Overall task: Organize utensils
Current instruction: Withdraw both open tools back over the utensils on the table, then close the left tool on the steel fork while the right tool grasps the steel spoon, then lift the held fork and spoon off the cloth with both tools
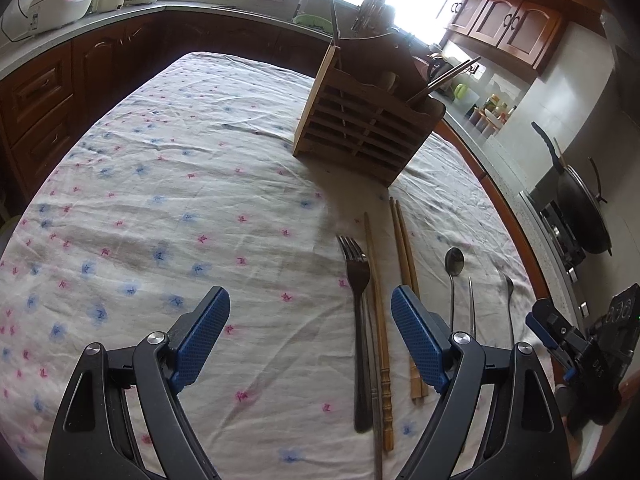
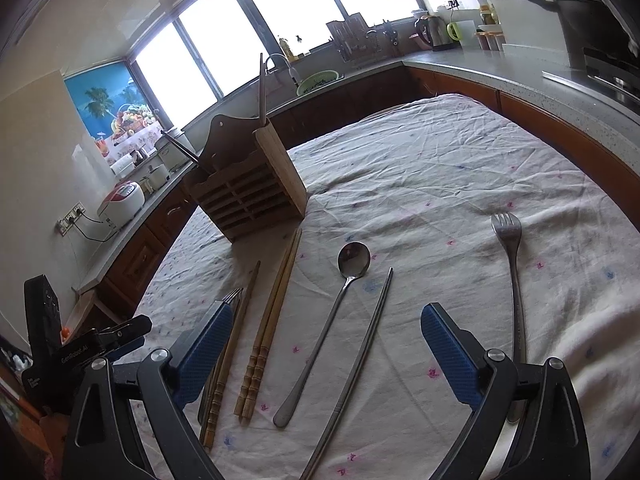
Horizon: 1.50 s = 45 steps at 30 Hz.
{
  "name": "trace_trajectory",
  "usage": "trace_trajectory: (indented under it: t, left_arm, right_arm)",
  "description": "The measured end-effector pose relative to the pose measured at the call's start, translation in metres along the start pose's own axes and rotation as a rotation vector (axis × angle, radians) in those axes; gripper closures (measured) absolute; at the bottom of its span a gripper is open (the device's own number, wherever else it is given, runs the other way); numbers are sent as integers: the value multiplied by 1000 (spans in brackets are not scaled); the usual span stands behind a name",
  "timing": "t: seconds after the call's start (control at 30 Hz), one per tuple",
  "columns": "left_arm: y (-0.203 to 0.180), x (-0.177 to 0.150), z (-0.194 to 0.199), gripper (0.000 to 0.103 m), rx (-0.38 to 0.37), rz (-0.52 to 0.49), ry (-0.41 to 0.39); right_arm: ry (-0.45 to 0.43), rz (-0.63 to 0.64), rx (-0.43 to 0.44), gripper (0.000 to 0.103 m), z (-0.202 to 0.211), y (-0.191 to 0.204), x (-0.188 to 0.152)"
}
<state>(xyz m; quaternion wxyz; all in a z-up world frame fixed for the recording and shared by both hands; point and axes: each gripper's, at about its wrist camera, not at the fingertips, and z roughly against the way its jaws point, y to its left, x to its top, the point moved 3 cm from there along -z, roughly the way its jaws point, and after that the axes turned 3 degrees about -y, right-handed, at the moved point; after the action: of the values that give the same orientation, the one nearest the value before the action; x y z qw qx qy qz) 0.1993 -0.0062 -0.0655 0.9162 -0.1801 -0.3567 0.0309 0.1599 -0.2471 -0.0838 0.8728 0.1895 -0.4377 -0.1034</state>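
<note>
Right wrist view: both grippers point(image 2: 326, 346) gape wide, holding nothing; spoon point(image 2: 352, 258) and metal chopstick point(image 2: 370, 332) lie between the fingers, so closing could catch both.

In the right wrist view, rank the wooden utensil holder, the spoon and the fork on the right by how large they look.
1. wooden utensil holder, clearly largest.
2-3. spoon and fork on the right: similar in length; the fork's handle end hides behind the right gripper, so unranked.

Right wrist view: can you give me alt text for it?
Open right tongs hover over a floral tablecloth above a spoon and a metal chopstick, wooden chopsticks left, a fork right, a wooden utensil holder behind.
</note>
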Motion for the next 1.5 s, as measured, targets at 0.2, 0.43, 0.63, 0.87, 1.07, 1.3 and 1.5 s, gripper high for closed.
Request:
trace_trajectory:
  t: [0.2, 0.43, 0.63, 0.87, 1.07, 1.3, 1.5]
  left_arm:
    - [-10, 3, -13, 18, 3, -40, 26]
    - [-20, 10, -33, 18, -9, -73, 70]
    - [-27, 14, -54, 18, -11, -101, 108]
    - [-36, 15, -79, 21, -10, -150, 159]
    - [-43, 14, -92, 40, -12, -204, 180]
    - [-39, 18, -94, 78, -59, -182, 195]
    - [-35, 18, -87, 79, -90, -162, 181]
  right_arm:
    - [8, 30, -25, 20, -10, 2, 4]
    - [54, 38, -43, 37, -36, 2, 9]
    - [90, 46, -61, 40, -62, -1, 18]
    - [142, 66, -94, 44, -92, -6, 24]
    - [186, 79, -118, 57, -110, -10, 21]
    - [197, 95, -140, 91, -117, -14, 22]
    - [178, 88, -106, 101, -113, -9, 25]
